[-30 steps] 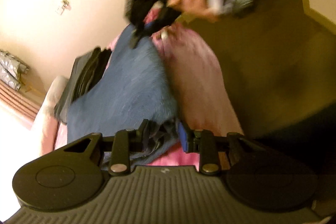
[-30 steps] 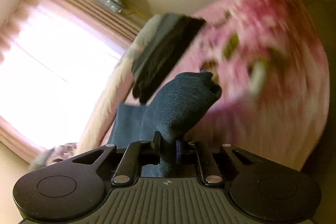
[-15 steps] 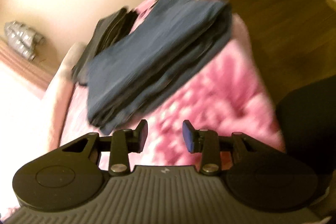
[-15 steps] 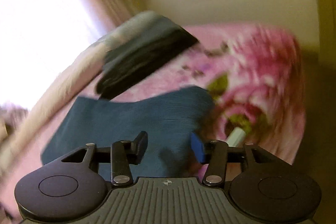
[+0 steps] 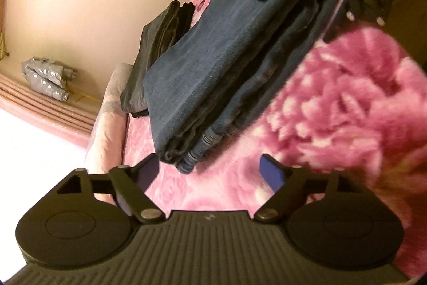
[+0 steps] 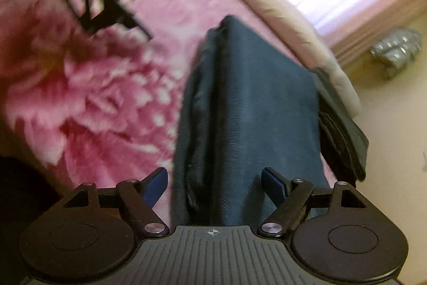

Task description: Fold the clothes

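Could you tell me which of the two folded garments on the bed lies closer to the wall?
The dark grey folded garment, lying beyond the blue folded jeans, on their wall side.

On my left hand-held gripper [image 5: 209, 170] I see a matte black housing with a ribbed central deck, one round cap at each side, and black link arms pinned with silver screws. The finger pads [image 5: 271, 174] are blue. My right hand-held gripper [image 6: 214, 182] is built the same, with blue pads [image 6: 273, 184] and a small crosshair mark on the ribbed deck.
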`<state>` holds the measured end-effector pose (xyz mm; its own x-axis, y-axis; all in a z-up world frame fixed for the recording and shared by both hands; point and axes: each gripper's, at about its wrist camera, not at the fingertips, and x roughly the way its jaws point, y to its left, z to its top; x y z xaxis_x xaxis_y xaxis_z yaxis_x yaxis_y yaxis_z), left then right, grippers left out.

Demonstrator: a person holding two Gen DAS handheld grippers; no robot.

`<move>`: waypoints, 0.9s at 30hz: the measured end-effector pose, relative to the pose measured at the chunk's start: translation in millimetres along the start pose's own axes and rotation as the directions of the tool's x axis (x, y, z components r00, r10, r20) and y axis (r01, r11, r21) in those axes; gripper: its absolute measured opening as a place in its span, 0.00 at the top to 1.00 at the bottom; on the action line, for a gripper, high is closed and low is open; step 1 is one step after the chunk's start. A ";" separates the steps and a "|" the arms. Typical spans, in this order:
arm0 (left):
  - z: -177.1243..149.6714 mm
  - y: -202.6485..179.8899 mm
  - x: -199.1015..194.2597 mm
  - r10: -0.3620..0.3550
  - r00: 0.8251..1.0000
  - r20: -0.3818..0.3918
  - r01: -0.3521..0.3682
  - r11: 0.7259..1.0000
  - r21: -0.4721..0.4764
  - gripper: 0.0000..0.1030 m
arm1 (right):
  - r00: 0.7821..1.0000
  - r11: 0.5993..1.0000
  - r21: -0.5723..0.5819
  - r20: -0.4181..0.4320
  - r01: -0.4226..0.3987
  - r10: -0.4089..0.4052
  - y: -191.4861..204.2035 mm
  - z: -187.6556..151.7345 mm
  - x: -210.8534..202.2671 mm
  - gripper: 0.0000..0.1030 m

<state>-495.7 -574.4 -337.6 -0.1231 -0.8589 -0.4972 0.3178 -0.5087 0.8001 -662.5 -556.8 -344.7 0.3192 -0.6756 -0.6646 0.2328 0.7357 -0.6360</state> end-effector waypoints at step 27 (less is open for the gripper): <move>16.6 -20.6 85.9 0.058 0.992 0.110 -0.092 0.938 0.333 0.60 | 0.995 0.992 0.123 0.094 0.002 -0.013 -36.3 -7.9 -36.1 0.70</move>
<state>-528.4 -638.7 -391.2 -0.2075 -0.8884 -0.4096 -0.0036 -0.4180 0.9084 -689.7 -559.5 -300.7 0.4009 -0.6777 -0.6164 0.3444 0.7350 -0.5841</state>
